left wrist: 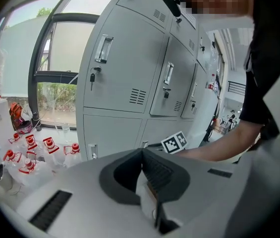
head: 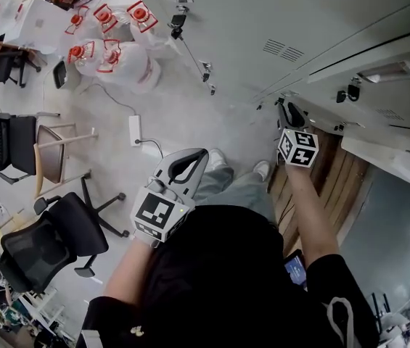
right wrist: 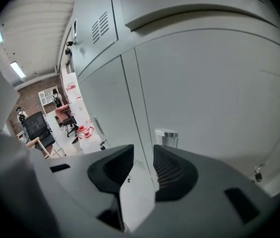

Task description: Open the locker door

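A bank of grey lockers (head: 321, 20) fills the upper right of the head view. My right gripper (head: 289, 112) is held low against the lockers. In the right gripper view its jaws (right wrist: 143, 150) stand a little apart with nothing between them. They point at the seam beside a large grey locker door (right wrist: 204, 83), just left of its small metal handle (right wrist: 166, 137). I cannot tell whether that door is ajar. My left gripper (head: 201, 154) hangs over the floor, away from the lockers. Its jaws (left wrist: 142, 152) are closed and empty.
Several water jugs with red caps (head: 110, 49) stand on the floor at the upper left. A power strip (head: 134, 129), a wooden chair (head: 56, 151) and black office chairs (head: 52, 238) are on the left. Brown planks (head: 328, 187) show below the right gripper.
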The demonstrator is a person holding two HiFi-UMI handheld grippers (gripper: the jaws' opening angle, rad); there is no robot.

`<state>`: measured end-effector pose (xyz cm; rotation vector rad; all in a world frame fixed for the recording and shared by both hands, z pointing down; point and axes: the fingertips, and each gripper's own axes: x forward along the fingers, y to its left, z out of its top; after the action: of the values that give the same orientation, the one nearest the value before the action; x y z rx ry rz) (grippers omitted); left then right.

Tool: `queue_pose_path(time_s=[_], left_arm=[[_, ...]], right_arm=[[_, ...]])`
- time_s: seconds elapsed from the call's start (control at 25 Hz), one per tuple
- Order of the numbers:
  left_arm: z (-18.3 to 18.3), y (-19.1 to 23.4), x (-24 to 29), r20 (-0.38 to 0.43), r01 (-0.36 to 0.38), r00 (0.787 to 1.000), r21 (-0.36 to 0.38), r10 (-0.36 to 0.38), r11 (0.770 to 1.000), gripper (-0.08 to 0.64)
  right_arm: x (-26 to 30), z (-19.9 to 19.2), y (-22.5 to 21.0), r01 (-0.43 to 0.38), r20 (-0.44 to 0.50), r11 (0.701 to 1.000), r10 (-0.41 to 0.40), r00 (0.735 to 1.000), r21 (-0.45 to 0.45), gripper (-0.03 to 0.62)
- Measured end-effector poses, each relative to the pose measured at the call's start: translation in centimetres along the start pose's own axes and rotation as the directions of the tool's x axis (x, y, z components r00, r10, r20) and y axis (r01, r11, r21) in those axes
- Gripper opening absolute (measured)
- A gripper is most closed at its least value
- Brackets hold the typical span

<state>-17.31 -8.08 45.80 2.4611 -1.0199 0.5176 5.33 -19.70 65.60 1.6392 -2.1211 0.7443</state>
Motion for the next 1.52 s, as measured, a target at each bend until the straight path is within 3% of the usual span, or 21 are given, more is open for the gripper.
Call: queue_pose_path(time_s=[0.28, 0.52, 1.2, 1.52], left_arm=[[-1.4, 0.4, -0.2, -0.039, 0.004, 0.999, -0.009, -0.005, 1.0, 0.023], [-2.1, 0.8, -0.6, -0.053, -0.007, 0.999, -0.024, 0.005, 1.0, 0.023], [-4.3, 0.4, -1.3, -0.084, -0.016, 0.996, -0.042, 0.012, 0.999, 0.023], [-4.7, -0.4, -1.5, -0.077, -0.008, 0.997, -0.045, 0.004, 0.999, 0.023]], right_arm=[[3.5, -1.6, -1.8, 0.071, -0.022, 0.997, -0.071, 0.997, -0.017, 0.179], [4.7, -1.6, -2.4, 0.089, -0.021, 0.995, -0.09, 0.996, -0.04, 0.199], [6.2, -0.4, -2.2, 0.094, 0.014, 0.995, -0.094, 0.995, 0.022, 0.202], [4.2, -2.3, -1.6, 0.109, 0.004, 0.994, -0.109, 0.994, -0.009, 0.164]])
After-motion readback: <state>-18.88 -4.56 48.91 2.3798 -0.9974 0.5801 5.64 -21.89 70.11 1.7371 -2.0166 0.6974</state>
